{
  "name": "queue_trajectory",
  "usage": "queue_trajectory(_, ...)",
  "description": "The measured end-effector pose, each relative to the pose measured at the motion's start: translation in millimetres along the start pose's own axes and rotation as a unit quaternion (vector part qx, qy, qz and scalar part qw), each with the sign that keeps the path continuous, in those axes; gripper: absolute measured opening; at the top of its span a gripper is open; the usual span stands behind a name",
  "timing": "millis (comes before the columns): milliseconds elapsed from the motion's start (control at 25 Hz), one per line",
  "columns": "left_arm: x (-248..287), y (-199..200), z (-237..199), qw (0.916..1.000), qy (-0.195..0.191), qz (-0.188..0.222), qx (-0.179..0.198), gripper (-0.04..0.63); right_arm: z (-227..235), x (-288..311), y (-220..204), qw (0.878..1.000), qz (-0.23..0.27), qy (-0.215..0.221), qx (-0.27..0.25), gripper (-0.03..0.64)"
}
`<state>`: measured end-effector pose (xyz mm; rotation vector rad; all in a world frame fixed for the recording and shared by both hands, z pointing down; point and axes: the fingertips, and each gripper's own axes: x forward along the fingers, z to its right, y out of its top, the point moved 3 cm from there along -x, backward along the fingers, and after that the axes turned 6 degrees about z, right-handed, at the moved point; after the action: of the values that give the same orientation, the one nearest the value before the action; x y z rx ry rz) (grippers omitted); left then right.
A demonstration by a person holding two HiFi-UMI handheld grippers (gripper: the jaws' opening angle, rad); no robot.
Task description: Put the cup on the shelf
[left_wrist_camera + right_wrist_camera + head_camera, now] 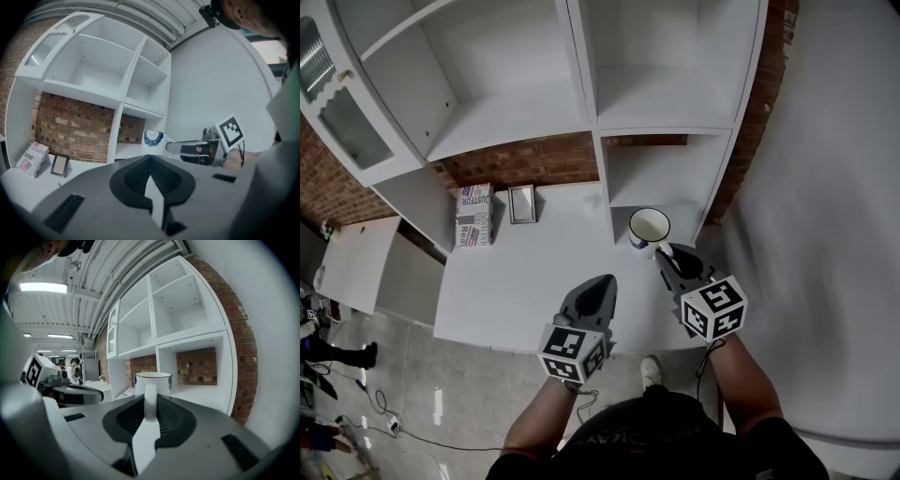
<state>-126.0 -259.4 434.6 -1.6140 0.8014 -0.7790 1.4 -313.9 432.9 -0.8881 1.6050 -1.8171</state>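
A white cup (649,226) with a blue pattern hangs upright just in front of the lowest right compartment of the white shelf unit (661,176). My right gripper (667,255) is shut on the cup's handle (150,401), which stands between the pads in the right gripper view, with the cup's body (153,381) beyond it. The compartment floor (206,391) lies just past the cup. My left gripper (598,291) hovers over the white table to the cup's left, shut with nothing in it. In the left gripper view the cup (153,138) and the right gripper (174,146) show side-on.
On the table against the brick wall stand a newsprint box (474,215) and a small picture frame (522,203). A glass cabinet door (337,108) is at the far left. A white wall (825,187) closes off the right side. The table's front edge (487,342) runs near my grippers.
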Motion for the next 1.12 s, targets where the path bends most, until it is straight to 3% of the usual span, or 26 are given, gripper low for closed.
queue_trajectory(680, 97, 8, -14, 0.9998, 0.018, 0.009, 0.009, 0.005, 99, 69, 6, 1.000, -0.006, 0.004, 0.001, 0.061)
queue_trajectory(1120, 139, 2, -25, 0.9993, 0.034, 0.011, -0.006, 0.005, 150, 121, -2, 1.000, -0.019, -0.014, -0.010, 0.061)
